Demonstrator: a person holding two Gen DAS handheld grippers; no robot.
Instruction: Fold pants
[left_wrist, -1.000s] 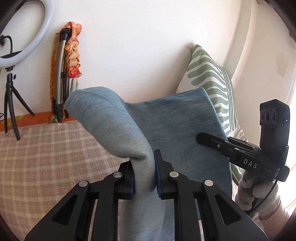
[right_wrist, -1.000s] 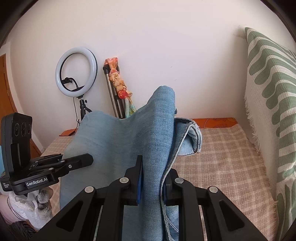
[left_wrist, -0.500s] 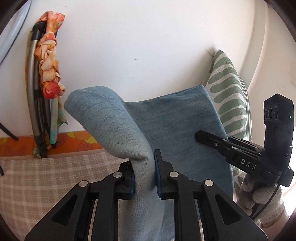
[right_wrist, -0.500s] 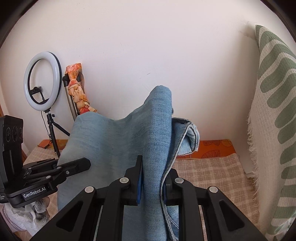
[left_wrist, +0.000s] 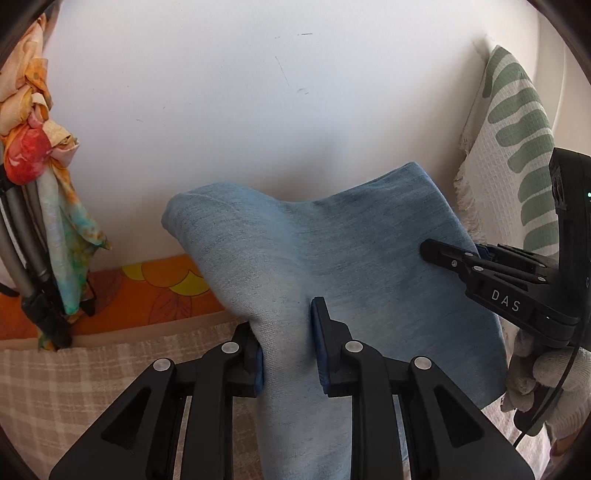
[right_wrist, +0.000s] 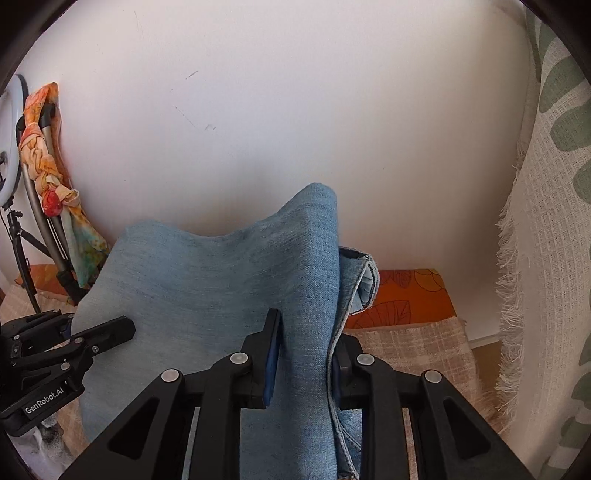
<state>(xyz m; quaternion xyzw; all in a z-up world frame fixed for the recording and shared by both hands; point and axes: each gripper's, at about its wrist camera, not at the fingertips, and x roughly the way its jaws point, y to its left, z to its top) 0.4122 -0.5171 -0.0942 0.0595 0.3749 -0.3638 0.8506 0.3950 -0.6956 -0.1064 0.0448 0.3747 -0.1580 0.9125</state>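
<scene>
Left gripper (left_wrist: 288, 339): your jaws are opening, with a fold of the pants (left_wrist: 332, 266) between them. The left pad sits against the denim; a thin gap shows at the right pad, so the clamp looks released. The cloth hangs through the jaws and runs out at 6 o'clock.

Right gripper (right_wrist: 306, 350): same story, jaws opening with a fold of denim between them. The left pad stands just clear of the cloth; the right pad is hidden behind the hemmed edge, so contact there can't be told.

The pants are light blue denim, raised between your two grippers as one sheet with a peak over each jaw set. In the right wrist view a rolled hem (right_wrist: 364, 277) hangs at 2 o'clock from the jaws.

In the left wrist view your right gripper comes in from 3 o'clock, its near finger across the cloth's right edge, and your gloved right hand (left_wrist: 543, 373) is under it at 4 o'clock. In the right wrist view your left gripper enters from 9 o'clock at the cloth's left edge.

Under the cloth: a beige checked cover (left_wrist: 74, 380), with an orange patterned sheet (right_wrist: 402, 299) behind it along the white wall (left_wrist: 258, 92). A green-patterned pillow (left_wrist: 509, 147) stands at 2 o'clock, a tripod with a knotted scarf (left_wrist: 26, 110) at 9 to 10 o'clock, and a ring light (right_wrist: 5, 147) at the left rim of the right wrist view.
</scene>
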